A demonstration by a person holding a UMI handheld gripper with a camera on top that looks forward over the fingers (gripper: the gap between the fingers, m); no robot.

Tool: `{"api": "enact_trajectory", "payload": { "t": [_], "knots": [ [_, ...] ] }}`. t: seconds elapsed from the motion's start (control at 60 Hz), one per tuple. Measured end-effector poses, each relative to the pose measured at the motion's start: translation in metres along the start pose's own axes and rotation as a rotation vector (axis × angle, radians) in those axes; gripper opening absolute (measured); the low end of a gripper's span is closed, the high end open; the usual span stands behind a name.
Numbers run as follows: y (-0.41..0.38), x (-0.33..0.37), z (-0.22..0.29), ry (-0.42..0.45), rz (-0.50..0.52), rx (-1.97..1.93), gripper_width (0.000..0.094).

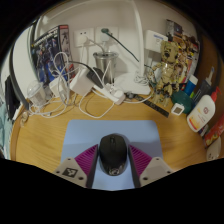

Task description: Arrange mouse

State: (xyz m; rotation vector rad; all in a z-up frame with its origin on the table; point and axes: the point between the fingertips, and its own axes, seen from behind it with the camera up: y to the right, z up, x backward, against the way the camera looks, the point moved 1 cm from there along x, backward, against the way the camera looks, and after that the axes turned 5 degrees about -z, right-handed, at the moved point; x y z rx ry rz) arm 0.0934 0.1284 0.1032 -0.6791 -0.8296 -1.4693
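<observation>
My gripper's fingers [89, 164] stand spread at the bottom centre of the frame, magenta pads facing a black mouse [112, 153] that sits between them on a blue-grey mouse pad [110, 133]; I cannot tell whether the pads touch it. Across the wooden desk [45, 137], white cables [98, 97] tangle at upper centre, and gold trophies [172, 62] stand at upper right.

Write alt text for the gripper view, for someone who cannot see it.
A black mouse sits between the gripper fingers' pink pads, on a blue mouse pad on a wooden desk. White cables and clutter lie beyond.
</observation>
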Motion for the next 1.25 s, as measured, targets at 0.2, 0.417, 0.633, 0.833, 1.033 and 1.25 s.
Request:
{"api": "enact_trajectory", "payload": {
  "t": [0.2, 0.417, 0.633, 0.833, 1.033, 1.25],
  "knots": [
    [0.009, 0.054, 0.0, 0.032, -0.022, 0.004, 0.0787],
    [0.018, 0.167, 0.006, 0.106, -0.067, -0.058, 0.0786],
    [0.018, 0.298, 0.038, 0.249, -0.108, -0.104, 0.0786],
    [0.005, 0.377, 0.056, 0.359, -0.121, -0.112, 0.0789],
    [-0.008, 0.408, 0.046, 0.381, -0.12, -0.095, 0.0784],
    [-0.008, 0.421, 0.035, 0.391, -0.126, -0.103, 0.0786]
  ]
}}
